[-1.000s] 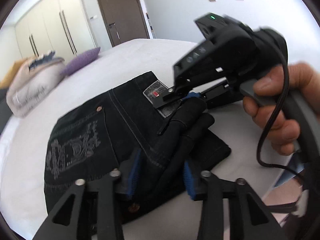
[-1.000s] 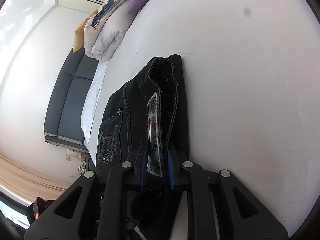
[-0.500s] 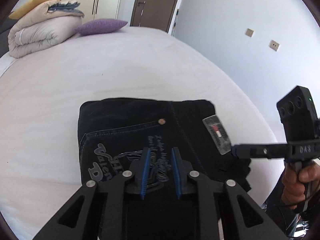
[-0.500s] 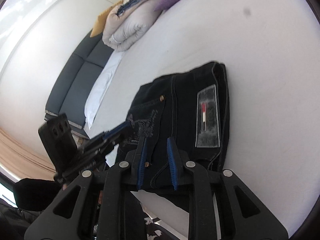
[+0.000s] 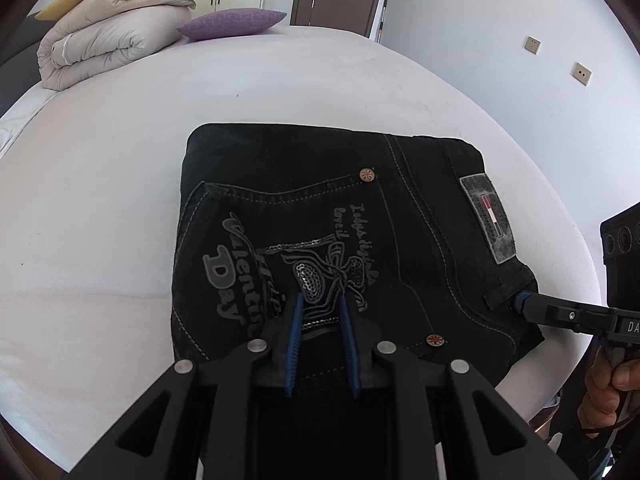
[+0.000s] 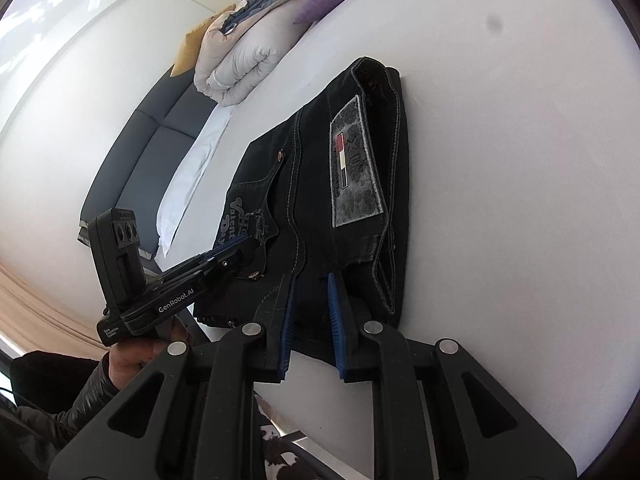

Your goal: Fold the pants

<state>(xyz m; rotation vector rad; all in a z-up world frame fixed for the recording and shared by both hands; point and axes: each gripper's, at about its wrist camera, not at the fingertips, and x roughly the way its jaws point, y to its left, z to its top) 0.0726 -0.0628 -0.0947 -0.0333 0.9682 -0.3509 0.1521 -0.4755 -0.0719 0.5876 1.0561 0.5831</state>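
The black jeans (image 5: pixel 320 216) lie folded into a flat rectangle on the white bed (image 5: pixel 100 200), back pocket print and grey waistband patch facing up. My left gripper (image 5: pixel 320 300) hovers over the near edge of the pocket print, its blue pads slightly apart with nothing between them. My right gripper (image 6: pixel 310 280) sits at the near waistband end of the jeans (image 6: pixel 320 184), pads slightly apart and empty. The right gripper's tip also shows in the left wrist view (image 5: pixel 524 300) beside a belt loop. The left gripper shows in the right wrist view (image 6: pixel 236 248) over the pocket.
A folded duvet (image 5: pixel 108 40) and a purple pillow (image 5: pixel 232 22) lie at the far end of the bed. A dark sofa (image 6: pixel 132 160) stands beside the bed. The bed's near edge runs just below both grippers.
Both grippers have let go of the jeans, which now lie flat and folded. Both have drawn back to the near edge and closer to the fabric.
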